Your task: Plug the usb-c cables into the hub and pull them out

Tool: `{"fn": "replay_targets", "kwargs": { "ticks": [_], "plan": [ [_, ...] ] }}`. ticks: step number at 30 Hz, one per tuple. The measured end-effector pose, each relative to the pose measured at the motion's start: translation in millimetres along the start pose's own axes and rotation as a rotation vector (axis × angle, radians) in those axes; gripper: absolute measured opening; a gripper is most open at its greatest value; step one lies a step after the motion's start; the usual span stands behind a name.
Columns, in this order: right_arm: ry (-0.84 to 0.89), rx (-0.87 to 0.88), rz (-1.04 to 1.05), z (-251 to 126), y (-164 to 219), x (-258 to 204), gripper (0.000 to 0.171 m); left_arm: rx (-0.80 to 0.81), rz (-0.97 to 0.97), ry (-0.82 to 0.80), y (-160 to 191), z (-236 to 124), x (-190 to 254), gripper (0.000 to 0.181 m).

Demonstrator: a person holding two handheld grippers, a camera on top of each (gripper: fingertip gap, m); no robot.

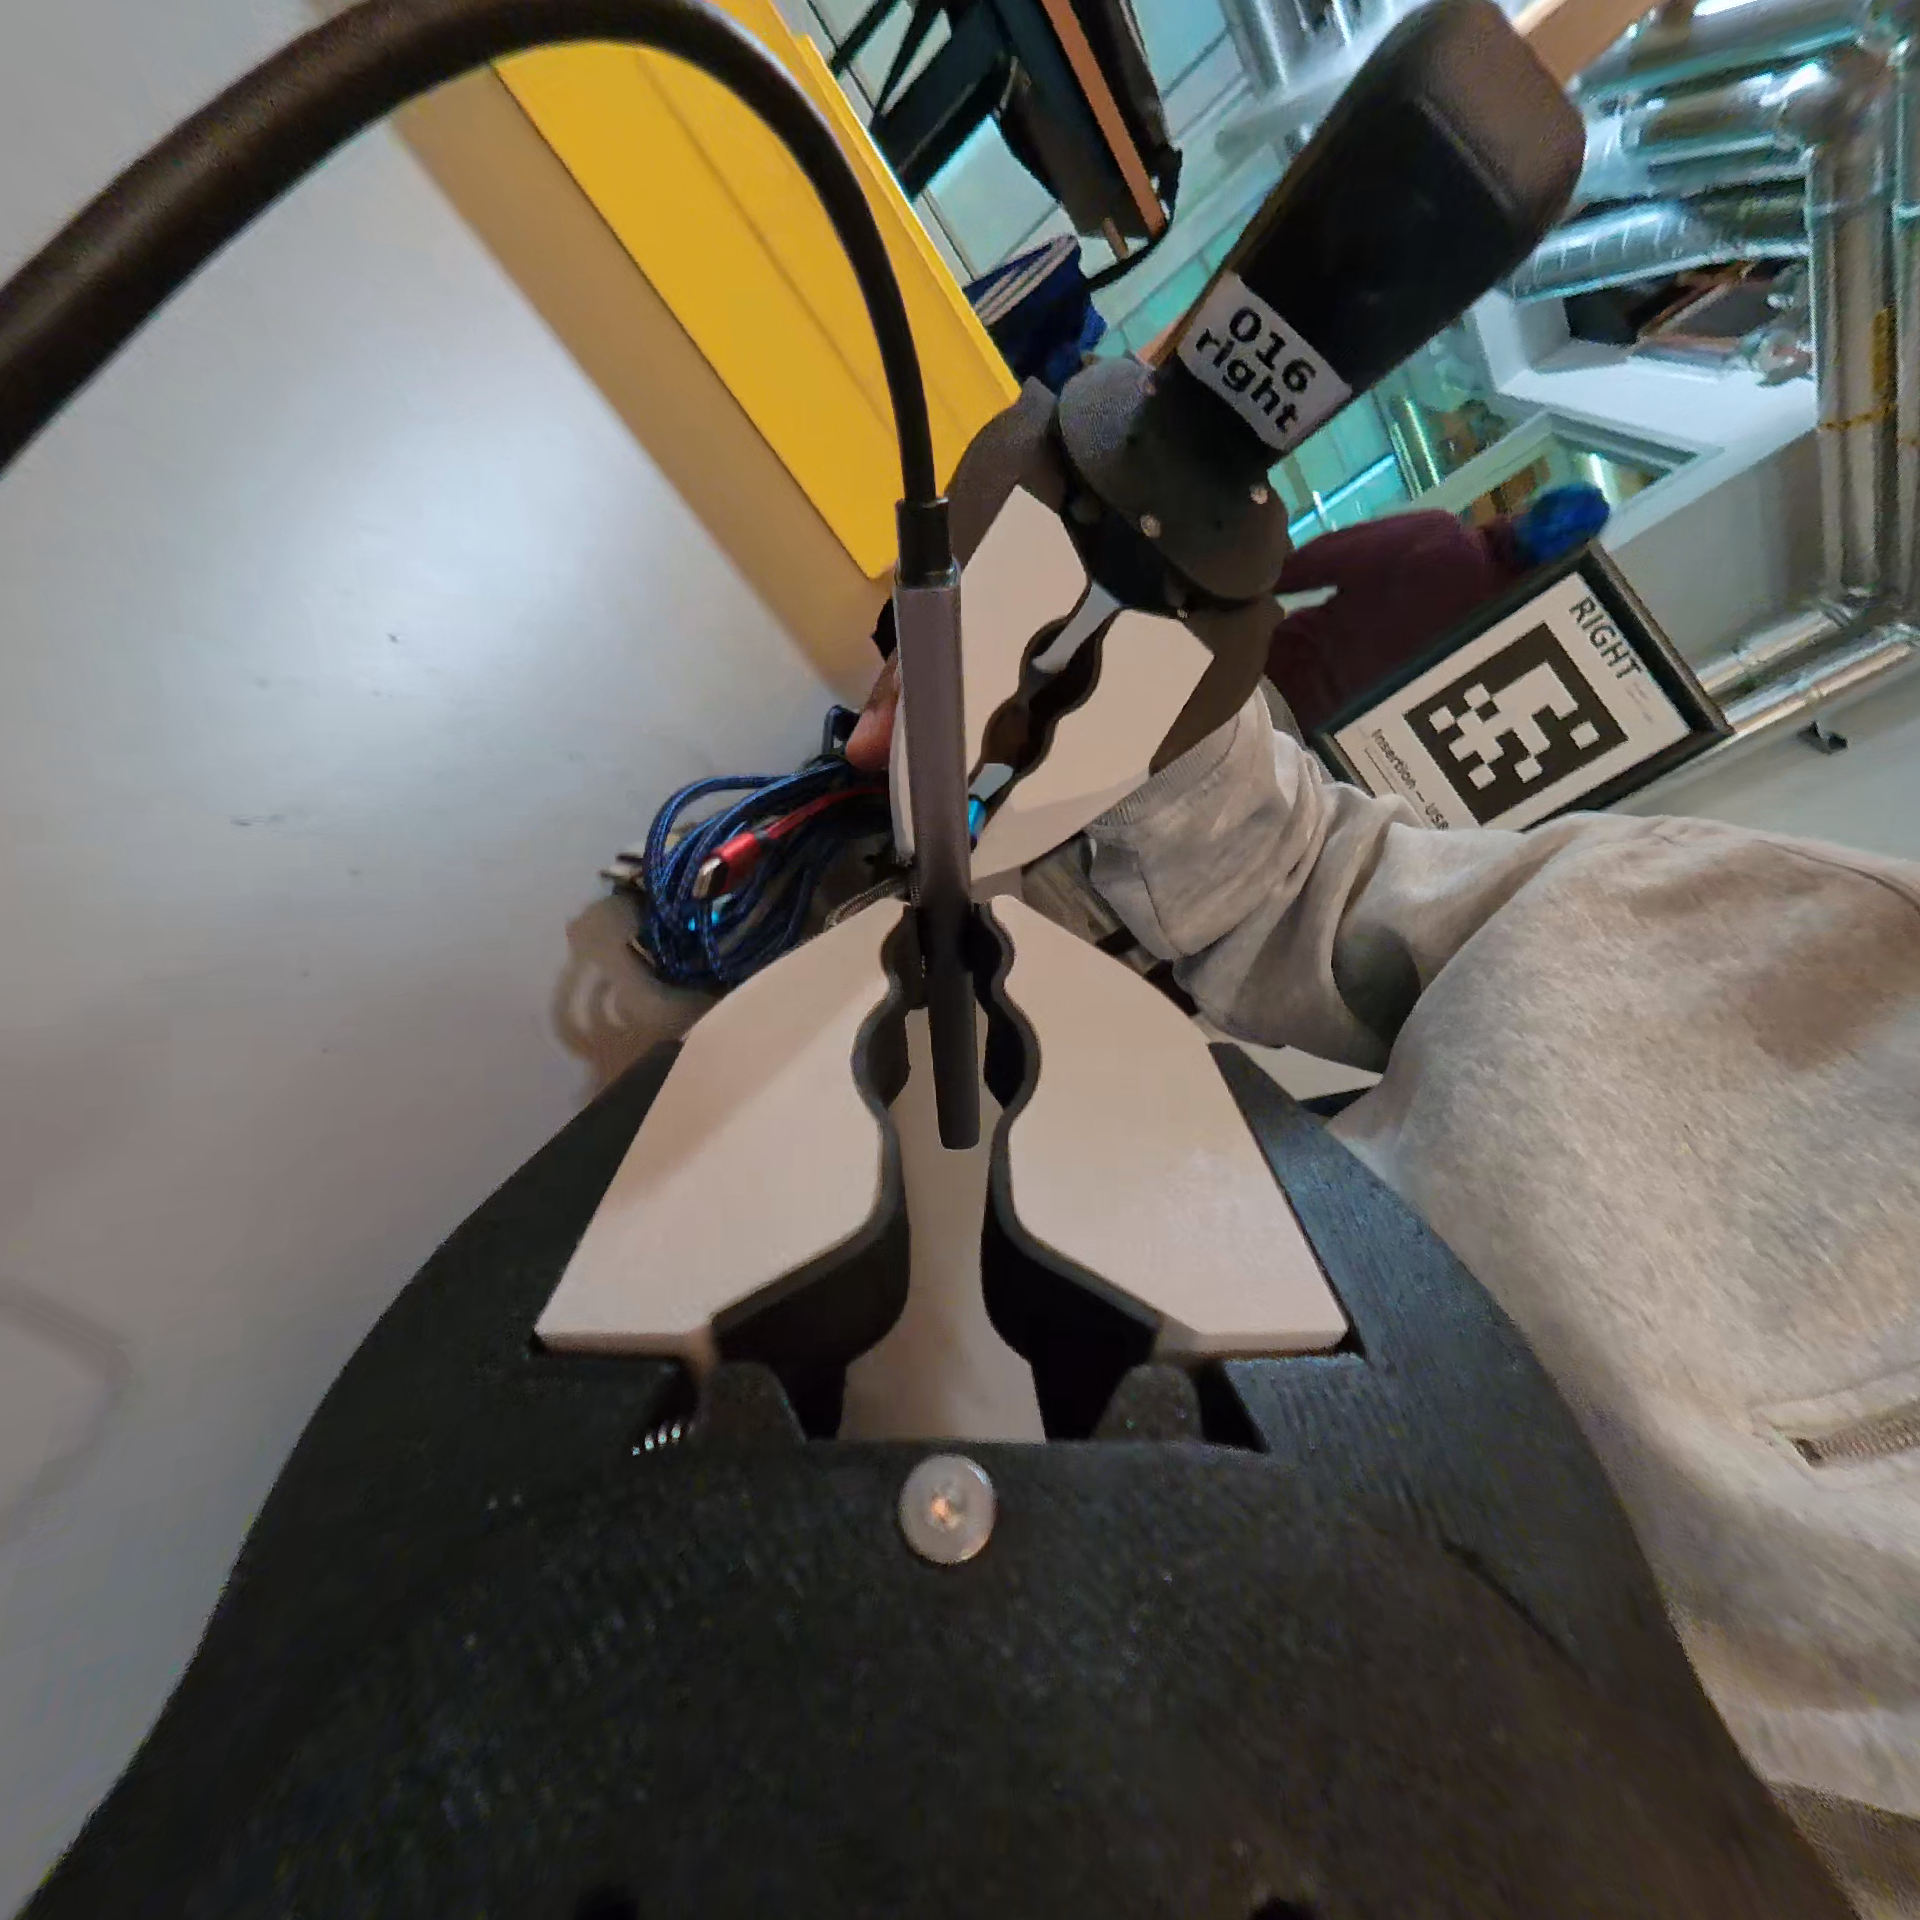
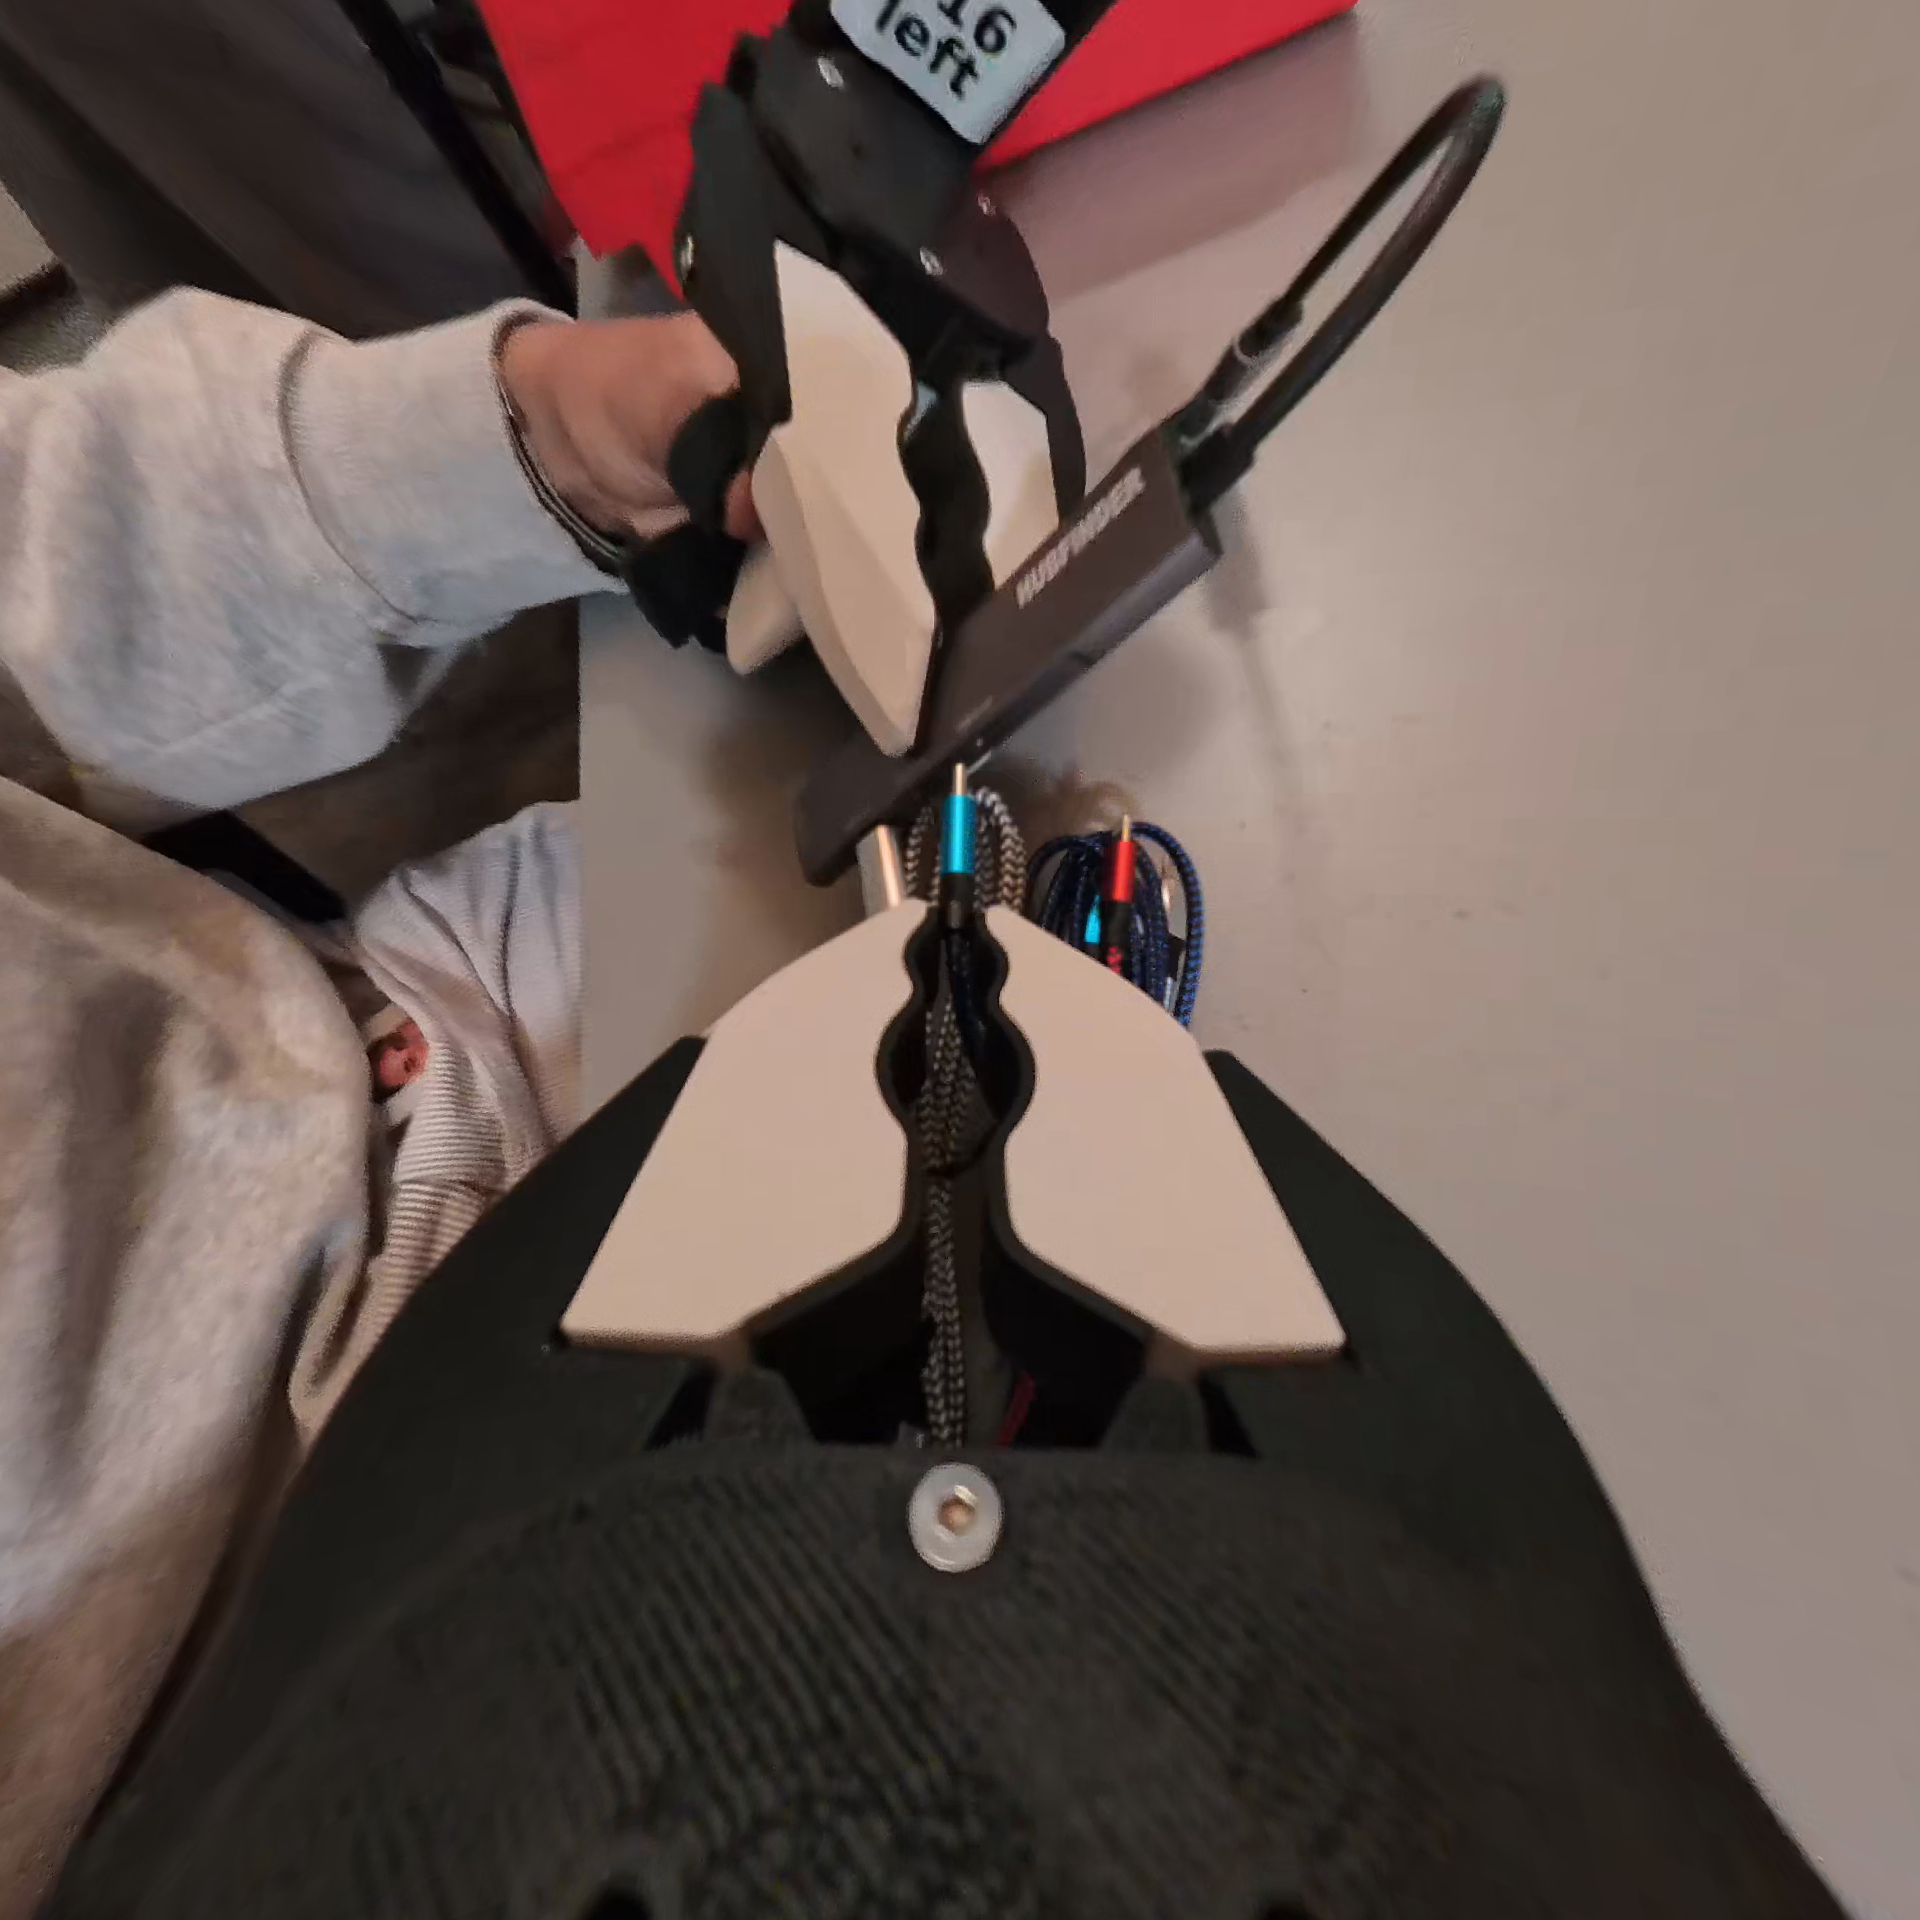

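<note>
We clamp the hub (image 2: 1081, 582) in the left gripper (image 1: 945, 920) and the blue-tipped cable (image 2: 958, 836) in the right gripper (image 2: 951, 914), its plug just short of the hub, insertion pending.

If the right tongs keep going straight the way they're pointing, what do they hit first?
Most likely the hub. The right tongs hold a cable with a blue plug, whose metal tip sits just short of the hub's edge, held by the left tongs. Depth is uncertain.

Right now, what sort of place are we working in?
Probably a lab or workshop, at a white table. Silver ducts run overhead, a framed marker sign stands on the table, and spare cables lie coiled by the hub.
</note>
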State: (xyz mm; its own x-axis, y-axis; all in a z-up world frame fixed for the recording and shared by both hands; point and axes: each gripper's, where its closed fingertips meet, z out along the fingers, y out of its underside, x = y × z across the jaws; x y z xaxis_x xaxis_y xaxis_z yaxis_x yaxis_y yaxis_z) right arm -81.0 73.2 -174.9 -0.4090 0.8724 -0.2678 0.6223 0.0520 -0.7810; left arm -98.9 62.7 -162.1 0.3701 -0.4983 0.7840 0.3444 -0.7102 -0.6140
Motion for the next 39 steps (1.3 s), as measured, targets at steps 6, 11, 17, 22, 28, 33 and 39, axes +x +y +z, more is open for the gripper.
{"fn": "replay_targets", "kwargs": {
  "ticks": [6,11,17,22,28,33,39],
  "plan": [
    [-0.139,0.0,0.124,-2,3,-14,0.004,-0.015,0.023,0.026,2,1,5,0.006],
    [-0.222,0.005,0.216,-4,3,-19,0.004,-0.052,0.054,0.06,7,4,12,0.007],
    [-0.273,-0.022,0.24,-2,7,-24,0.004,-0.061,0.068,0.066,8,5,14,0.007],
    [-0.27,-0.021,0.241,2,7,-26,0.004,-0.061,0.073,0.064,8,5,14,0.007],
    [-0.277,-0.011,0.265,2,6,-25,0.004,-0.075,0.085,0.046,10,7,13,0.007],
    [-0.236,0.003,0.263,4,5,-19,0.004,-0.077,0.085,0.01,11,8,9,0.009],
    [-0.17,-0.001,0.226,4,6,-12,0.004,-0.092,0.056,-0.028,12,10,2,0.009]
  ]
}}
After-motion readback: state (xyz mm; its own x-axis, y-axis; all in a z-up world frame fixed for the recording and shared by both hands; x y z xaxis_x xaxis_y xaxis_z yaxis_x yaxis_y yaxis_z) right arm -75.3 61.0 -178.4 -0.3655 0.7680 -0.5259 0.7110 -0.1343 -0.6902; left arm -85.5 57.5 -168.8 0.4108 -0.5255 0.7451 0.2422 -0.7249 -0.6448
